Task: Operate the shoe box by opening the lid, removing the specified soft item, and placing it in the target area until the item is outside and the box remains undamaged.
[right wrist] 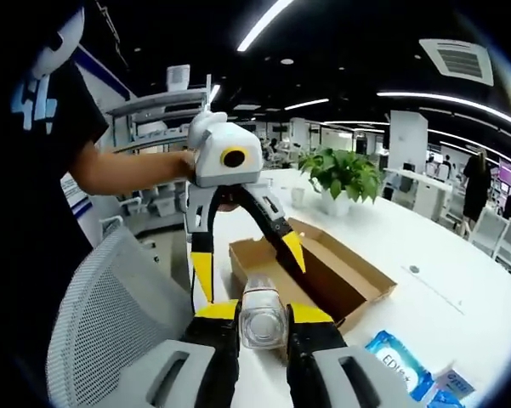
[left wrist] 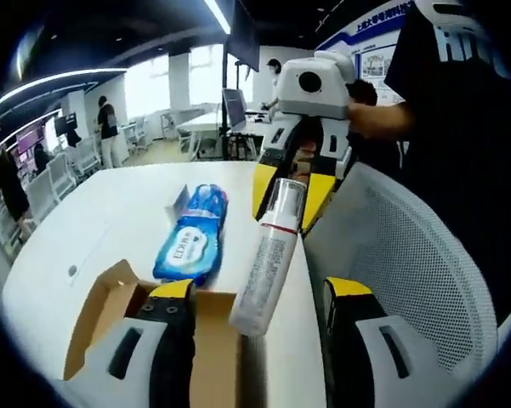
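Left gripper view has one white bottle (left wrist: 269, 259) near the middle of the frame, its long axis running from the cap at upper right down to its base at lower centre, tilted slightly off vertical. The right gripper (left wrist: 291, 200) comes in from the upper right and its yellow-tipped jaws are closed on the bottle's cap end, so the bottle hangs over the edge of the white table (left wrist: 110, 221). At the bottom of the frame the left gripper (left wrist: 259, 319) has its two jaws spread wide with nothing between them. One brown cardboard shoe box (left wrist: 110, 314) sits at lower left, lid open. One blue pack of wipes (left wrist: 191, 238) lies on the table just above the box, long axis pointing toward the upper right.

Right gripper view shows the bottle (right wrist: 262, 319) end-on at bottom centre, clamped between the right gripper (right wrist: 262, 327) jaws. The left gripper (right wrist: 246, 255) hangs above it, jaws apart. The open box (right wrist: 323, 272) lies right of centre, the wipes (right wrist: 400, 365) at lower right, and one potted plant (right wrist: 344, 178) stands behind.
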Motion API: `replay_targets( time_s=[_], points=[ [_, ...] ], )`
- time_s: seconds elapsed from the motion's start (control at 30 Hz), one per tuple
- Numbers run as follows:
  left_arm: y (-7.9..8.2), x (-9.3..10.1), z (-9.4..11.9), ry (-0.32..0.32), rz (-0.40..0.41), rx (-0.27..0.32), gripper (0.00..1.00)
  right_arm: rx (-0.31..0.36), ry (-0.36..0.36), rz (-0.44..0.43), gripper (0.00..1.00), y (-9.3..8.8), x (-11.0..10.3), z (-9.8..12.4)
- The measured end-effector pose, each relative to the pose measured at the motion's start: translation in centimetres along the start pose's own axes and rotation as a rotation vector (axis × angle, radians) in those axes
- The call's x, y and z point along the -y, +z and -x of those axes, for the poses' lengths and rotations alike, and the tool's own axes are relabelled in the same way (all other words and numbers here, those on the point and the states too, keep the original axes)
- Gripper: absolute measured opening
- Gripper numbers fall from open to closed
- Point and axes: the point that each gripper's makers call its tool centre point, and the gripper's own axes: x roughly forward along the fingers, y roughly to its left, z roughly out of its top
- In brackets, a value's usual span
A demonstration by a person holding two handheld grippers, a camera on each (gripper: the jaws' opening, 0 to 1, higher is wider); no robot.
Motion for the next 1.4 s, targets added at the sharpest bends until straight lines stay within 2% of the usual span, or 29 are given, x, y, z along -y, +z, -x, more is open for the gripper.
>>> replay_targets(
  time_s=[0.13, 0.37, 0.8, 1.03, 1.4],
  points=[
    [0.1, -0.8, 0.6, 0.053, 0.04, 0.038, 0.68, -0.011, -0.014, 0.019, 0.16, 0.1, 0.9, 0.6],
    [-0.1, -1.6, 2.0, 0.134, 0.089, 0.075, 0.79, -0.042, -0.047, 0.058, 0.16, 0.2, 3.2, 1.7],
    [-1.6, -2.7, 4.7, 0.29, 0.156, 0.081, 1.0, -0.135, -0.067, 0.156, 0.16, 0.1, 7.4, 3.1],
    [-2.3, -3.4, 6.9, 0.386, 0.182, 0.092, 1.0, -0.206, -0.069, 0.221, 0.16, -0.2, 10.0, 3.8],
    [-3.9, -3.7, 9.5, 0.496, 0.221, 0.09, 1.0, -0.303, -0.066, 0.322, 0.16, 0.2, 14.3, 4.0]
  ],
)
